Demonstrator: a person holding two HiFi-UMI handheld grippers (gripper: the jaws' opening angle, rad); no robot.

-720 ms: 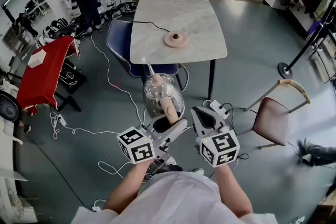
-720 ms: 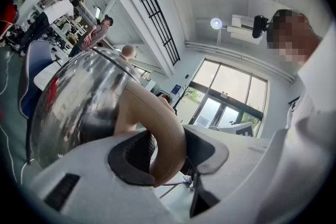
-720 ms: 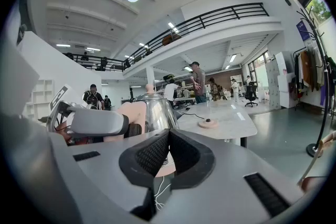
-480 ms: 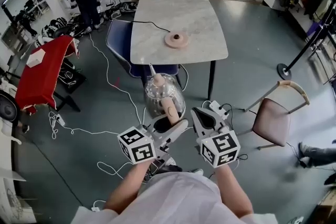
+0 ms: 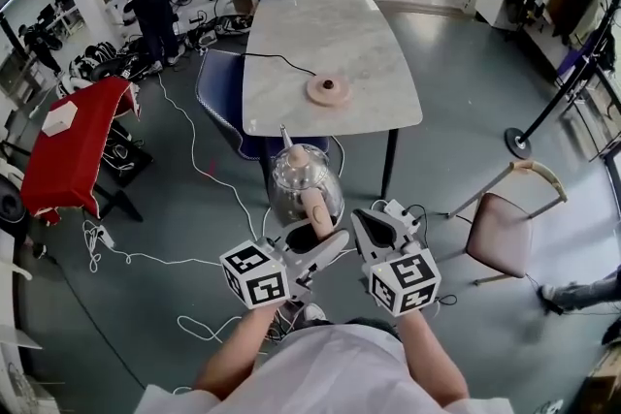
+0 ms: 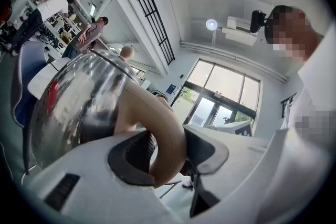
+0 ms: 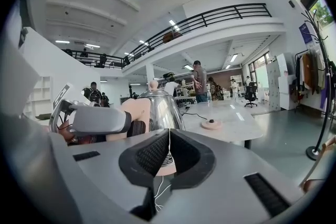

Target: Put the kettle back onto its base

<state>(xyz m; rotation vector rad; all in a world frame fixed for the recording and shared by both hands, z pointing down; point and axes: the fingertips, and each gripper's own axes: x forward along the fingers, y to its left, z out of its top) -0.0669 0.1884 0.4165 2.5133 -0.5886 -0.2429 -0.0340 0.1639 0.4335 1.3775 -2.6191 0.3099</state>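
Your left gripper (image 5: 325,242) is clamped on the kettle's smooth, tan, curved handle (image 6: 164,134). The rounded, mirror-bright steel kettle (image 5: 301,177) hangs just ahead of its jaws. Your right gripper (image 7: 169,159), just to its right, has its ribbed black pads pressed together on nothing. The flat, round, tan base (image 5: 328,89) lies well ahead of both, on the pale stone-look table (image 5: 374,34). Only the head view shows the base's black cord (image 5: 281,58); only the left gripper view shows the pads on the handle.

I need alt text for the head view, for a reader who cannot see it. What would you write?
The left gripper holds a shiny kettle in the air by its tan handle, short of a pale table where its round base lies. The right gripper, jaws shut and empty, is beside it.
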